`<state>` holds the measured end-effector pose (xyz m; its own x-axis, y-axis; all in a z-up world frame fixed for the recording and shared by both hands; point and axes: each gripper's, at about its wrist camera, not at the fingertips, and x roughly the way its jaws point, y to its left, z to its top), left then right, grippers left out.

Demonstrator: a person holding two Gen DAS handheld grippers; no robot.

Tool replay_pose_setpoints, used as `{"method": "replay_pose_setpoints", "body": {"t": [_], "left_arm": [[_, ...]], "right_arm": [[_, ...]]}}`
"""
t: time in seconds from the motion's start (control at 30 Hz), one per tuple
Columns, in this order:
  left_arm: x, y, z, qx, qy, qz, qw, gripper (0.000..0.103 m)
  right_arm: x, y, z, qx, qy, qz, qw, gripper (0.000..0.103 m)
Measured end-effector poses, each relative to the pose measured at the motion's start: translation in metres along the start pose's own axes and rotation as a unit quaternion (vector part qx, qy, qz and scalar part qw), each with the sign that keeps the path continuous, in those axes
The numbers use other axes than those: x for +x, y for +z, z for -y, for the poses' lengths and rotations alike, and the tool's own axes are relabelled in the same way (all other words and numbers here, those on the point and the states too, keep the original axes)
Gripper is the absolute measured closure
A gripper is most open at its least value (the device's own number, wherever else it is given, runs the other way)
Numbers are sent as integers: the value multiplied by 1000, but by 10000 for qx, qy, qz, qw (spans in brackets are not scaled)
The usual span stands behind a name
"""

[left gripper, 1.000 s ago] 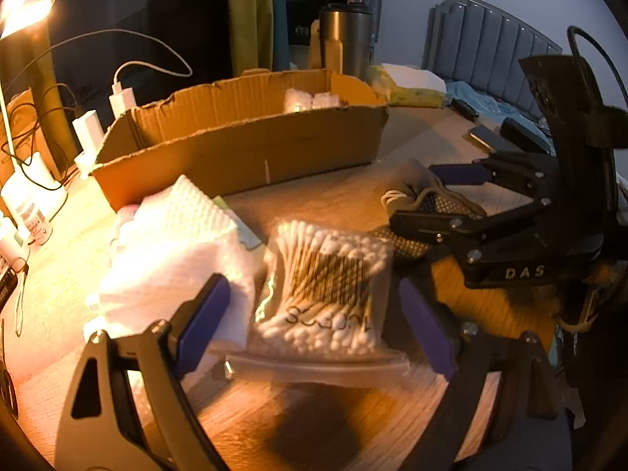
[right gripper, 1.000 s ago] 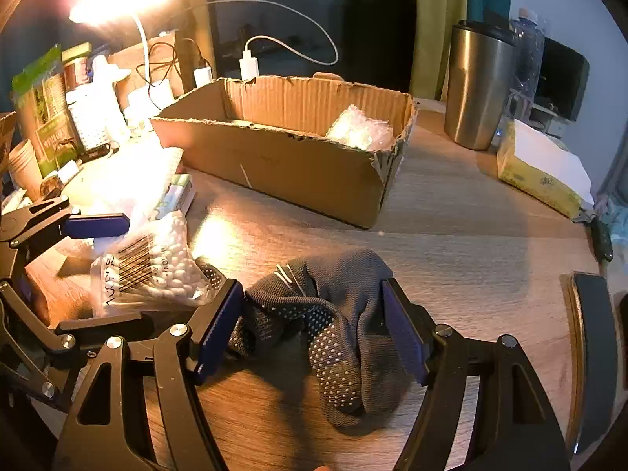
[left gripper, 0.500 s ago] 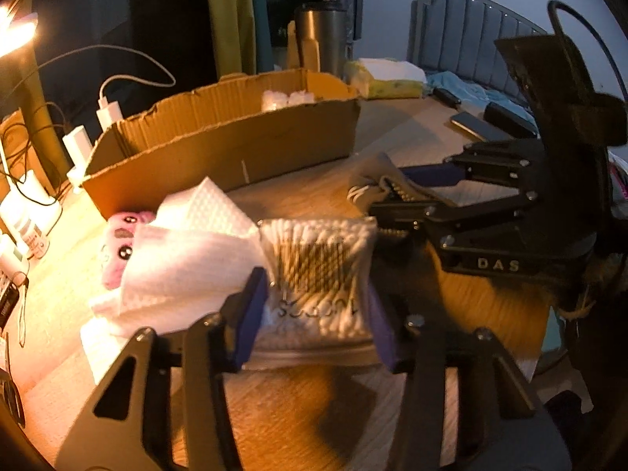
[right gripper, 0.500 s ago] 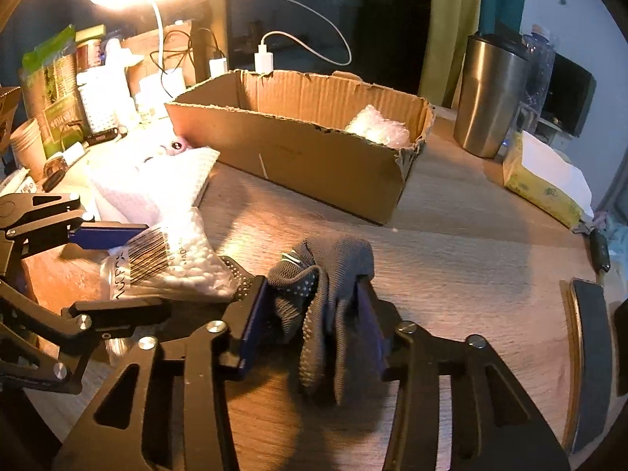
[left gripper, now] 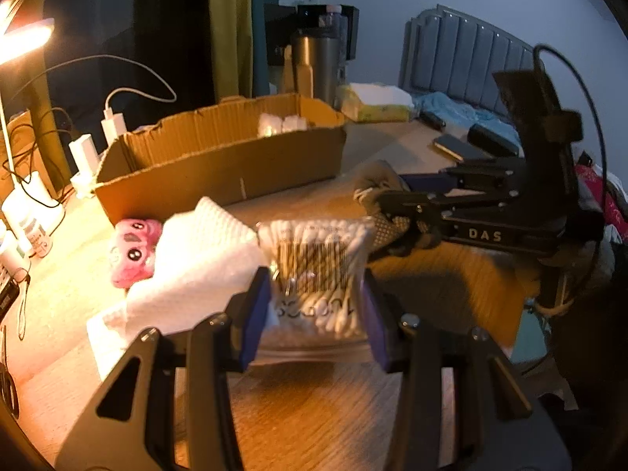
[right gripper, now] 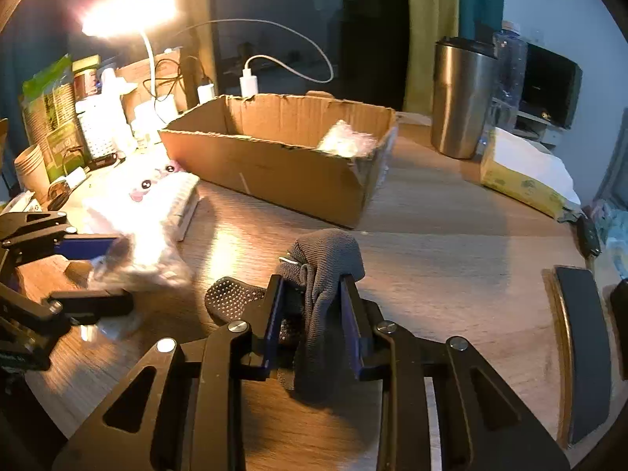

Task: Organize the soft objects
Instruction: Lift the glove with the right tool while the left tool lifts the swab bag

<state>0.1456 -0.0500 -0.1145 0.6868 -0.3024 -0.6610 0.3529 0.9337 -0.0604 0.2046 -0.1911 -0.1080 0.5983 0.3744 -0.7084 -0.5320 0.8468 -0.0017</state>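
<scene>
My left gripper (left gripper: 314, 310) is shut on a clear bag of cotton swabs (left gripper: 314, 263) and holds it above the wooden table; it shows blurred in the right wrist view (right gripper: 137, 263). My right gripper (right gripper: 314, 314) is shut on a grey dotted glove (right gripper: 322, 263), lifted off the table; it also shows in the left wrist view (left gripper: 384, 196). An open cardboard box (right gripper: 282, 165) stands behind with a white plastic bundle (right gripper: 345, 143) at its right end. White foam sheets (left gripper: 196, 259) and a pink plush toy (left gripper: 131, 249) lie left of the swabs.
A steel tumbler (right gripper: 463, 98) and a yellow tissue pack (right gripper: 522, 176) stand right of the box. A lit desk lamp (right gripper: 129, 11), chargers, cables and jars crowd the left edge. A dark phone (left gripper: 451, 147) lies at the far right.
Both grippers closed on their objects and lifted: the left on the swab bag, the right on the glove. The pink plush toy came into view beside the foam.
</scene>
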Motion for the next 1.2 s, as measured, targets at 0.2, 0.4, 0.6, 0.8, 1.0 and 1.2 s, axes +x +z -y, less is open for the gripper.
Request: {"method": "replay_pose_setpoints", "body": {"t": [0.2, 0.4, 0.6, 0.8, 1.0, 1.2], "left_arm": [[-21, 7, -3, -90, -121, 314, 9994, 57], [-38, 13, -4, -99, -173, 570, 9982, 57], [-34, 10, -7, -76, -234, 442, 9987, 57], [-28, -10, -5, -3, -295, 164, 9994, 57], [-25, -27, -7, -56, -287, -1, 9996, 57], [-27, -37, -11, -139, -307, -93, 9994, 57]], "right_arm": [[-9, 0, 6, 84, 12, 122, 9999, 73], [-19, 4, 4, 85, 100, 292, 9995, 73], [-28, 13, 1, 92, 174, 486, 9986, 73], [-40, 26, -3, 43, 276, 744, 9968, 73], [-42, 42, -26, -163, 561, 905, 9942, 73], [-26, 55, -69, -491, 1075, 807, 9897, 73]]}}
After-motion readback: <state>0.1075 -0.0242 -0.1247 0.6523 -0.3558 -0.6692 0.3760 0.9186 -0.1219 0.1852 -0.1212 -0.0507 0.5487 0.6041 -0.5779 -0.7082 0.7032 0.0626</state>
